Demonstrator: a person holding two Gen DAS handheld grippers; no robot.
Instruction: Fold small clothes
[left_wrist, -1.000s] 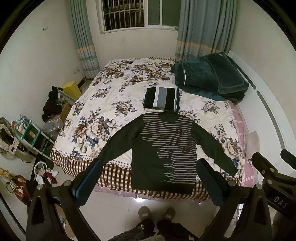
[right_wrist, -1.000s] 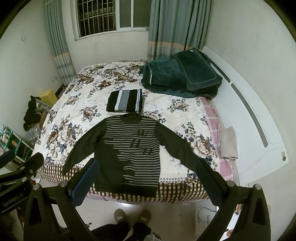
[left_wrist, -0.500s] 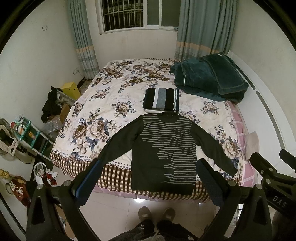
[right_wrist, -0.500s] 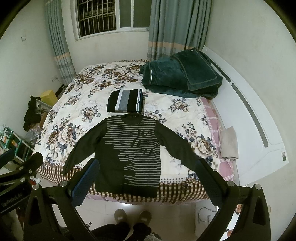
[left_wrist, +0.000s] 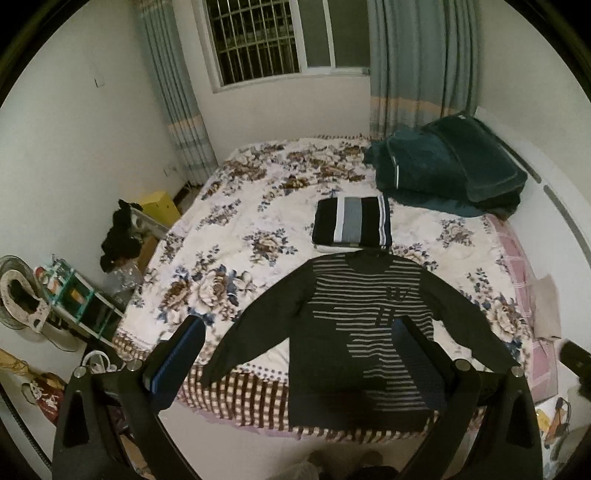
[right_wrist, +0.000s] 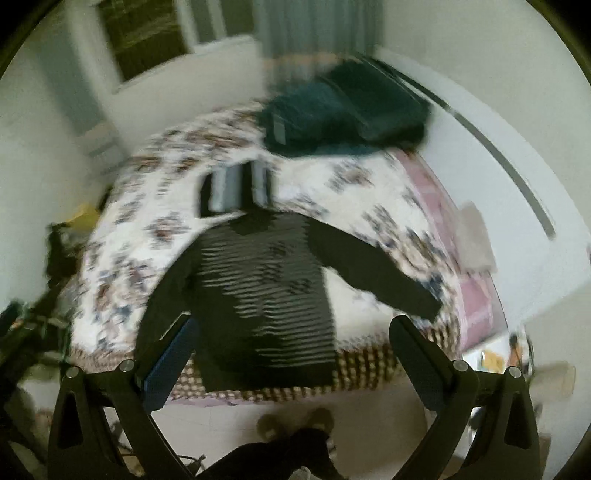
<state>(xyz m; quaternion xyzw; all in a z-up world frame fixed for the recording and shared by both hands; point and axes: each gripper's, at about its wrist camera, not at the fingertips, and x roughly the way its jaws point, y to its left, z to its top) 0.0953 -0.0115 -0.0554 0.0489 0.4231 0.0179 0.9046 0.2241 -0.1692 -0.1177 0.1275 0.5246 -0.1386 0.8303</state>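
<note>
At the bed's foot edge the striped sweater (left_wrist: 364, 328) is laid flat, sleeves spread, hem overhanging; no fold is made yet. Just beyond its collar a folded striped garment (left_wrist: 351, 226) is seen, judged finished. Left claw (left_wrist: 295, 354) and right claw (right_wrist: 291, 350) are held wide, empty, above the floor.

The floral bed (left_wrist: 258, 206) carries a spread striped sweater (left_wrist: 354, 332), a folded garment (left_wrist: 351, 225) and green blankets (left_wrist: 443, 166).
</note>
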